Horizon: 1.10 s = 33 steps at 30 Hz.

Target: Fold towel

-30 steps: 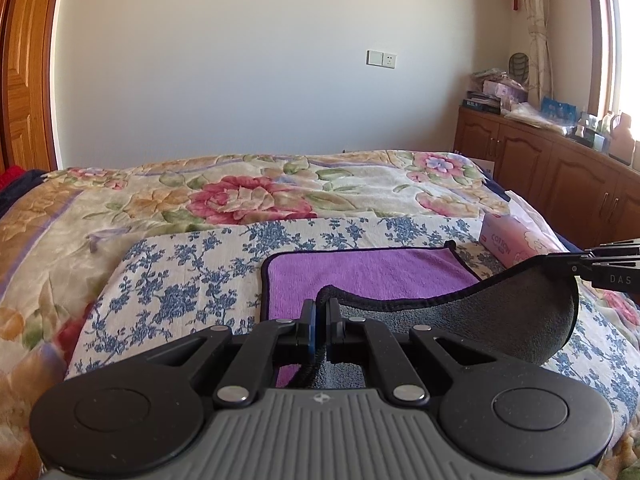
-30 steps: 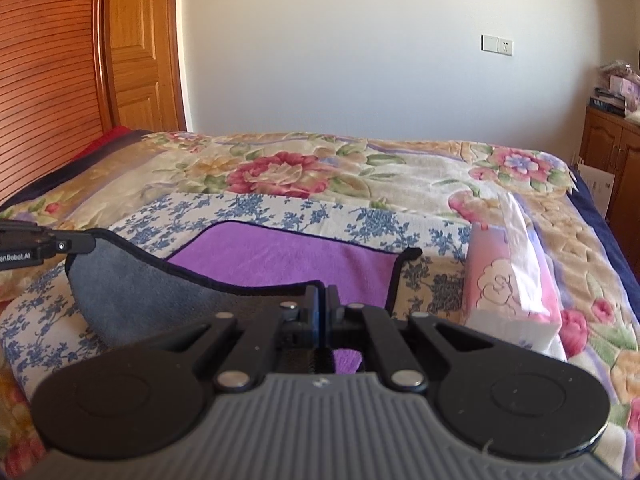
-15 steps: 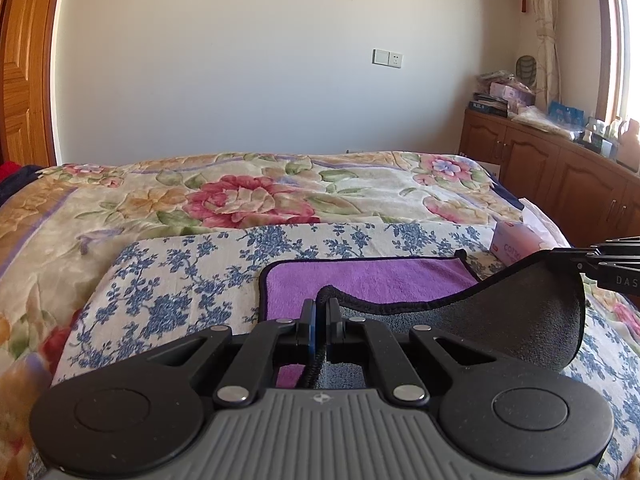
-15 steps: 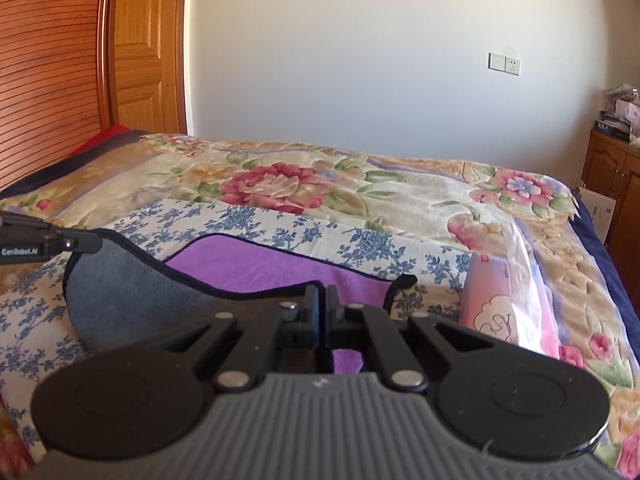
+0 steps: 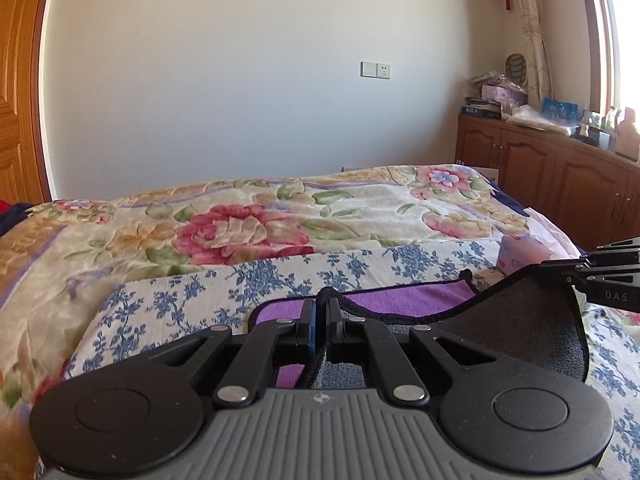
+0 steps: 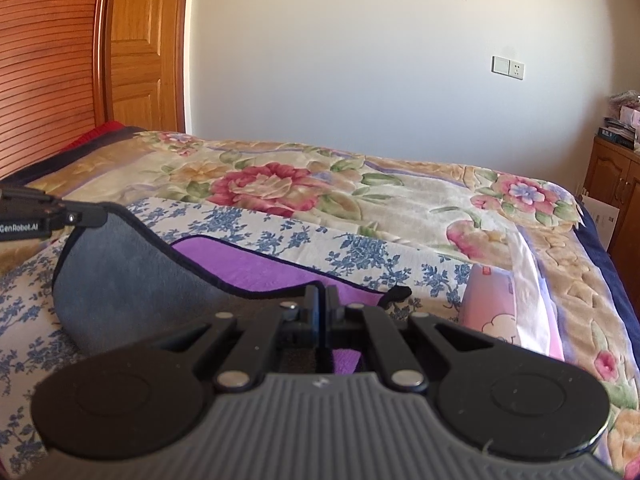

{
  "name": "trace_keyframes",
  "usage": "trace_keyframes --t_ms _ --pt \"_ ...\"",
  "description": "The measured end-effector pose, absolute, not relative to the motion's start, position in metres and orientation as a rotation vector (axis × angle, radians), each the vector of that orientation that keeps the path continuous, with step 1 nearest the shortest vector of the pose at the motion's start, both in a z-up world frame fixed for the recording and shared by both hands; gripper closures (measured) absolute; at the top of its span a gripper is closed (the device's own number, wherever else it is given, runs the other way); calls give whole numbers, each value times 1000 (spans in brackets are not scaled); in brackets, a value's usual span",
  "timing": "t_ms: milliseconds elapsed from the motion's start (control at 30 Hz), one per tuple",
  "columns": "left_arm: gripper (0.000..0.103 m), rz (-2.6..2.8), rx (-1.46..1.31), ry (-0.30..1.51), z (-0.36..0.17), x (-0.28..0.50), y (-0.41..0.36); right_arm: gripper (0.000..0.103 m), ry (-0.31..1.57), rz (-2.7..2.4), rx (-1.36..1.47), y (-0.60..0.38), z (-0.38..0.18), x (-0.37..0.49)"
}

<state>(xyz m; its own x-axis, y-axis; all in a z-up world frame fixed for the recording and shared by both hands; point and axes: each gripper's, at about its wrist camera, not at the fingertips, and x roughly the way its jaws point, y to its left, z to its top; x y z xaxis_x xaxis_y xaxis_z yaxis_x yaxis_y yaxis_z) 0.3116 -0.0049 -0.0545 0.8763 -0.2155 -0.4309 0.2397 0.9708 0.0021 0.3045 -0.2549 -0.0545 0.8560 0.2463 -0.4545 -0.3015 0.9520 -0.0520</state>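
A towel, purple (image 5: pixel 404 300) on one face and grey (image 5: pixel 516 328) on the other with a dark hem, lies on a blue-flowered cloth (image 5: pixel 192 292) on the bed. My left gripper (image 5: pixel 320 306) is shut on its near left corner. My right gripper (image 6: pixel 322 300) is shut on its near right corner. The lifted near edge hangs between them, grey side toward me (image 6: pixel 120 280), over the flat purple part (image 6: pixel 256 266). Each gripper shows at the edge of the other's view: the right (image 5: pixel 600 272), the left (image 6: pixel 48 212).
A pink tissue pack (image 6: pixel 496 300) lies on the bed just right of the towel. A flowered quilt (image 5: pixel 248 224) covers the bed beyond. Wooden cabinets (image 5: pixel 560 176) with clutter stand along the right wall. A wooden door (image 6: pixel 140 60) is at left.
Both grippers have carried the lifted towel edge up and forward toward the far edge. Less of the purple face shows now.
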Motion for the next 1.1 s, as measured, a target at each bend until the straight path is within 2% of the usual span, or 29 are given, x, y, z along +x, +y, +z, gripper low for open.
trace_keyframes --t_ms 1100 --pt "98 -172 84 415 -48 366 -6 100 391 231 -207 -247 -53 350"
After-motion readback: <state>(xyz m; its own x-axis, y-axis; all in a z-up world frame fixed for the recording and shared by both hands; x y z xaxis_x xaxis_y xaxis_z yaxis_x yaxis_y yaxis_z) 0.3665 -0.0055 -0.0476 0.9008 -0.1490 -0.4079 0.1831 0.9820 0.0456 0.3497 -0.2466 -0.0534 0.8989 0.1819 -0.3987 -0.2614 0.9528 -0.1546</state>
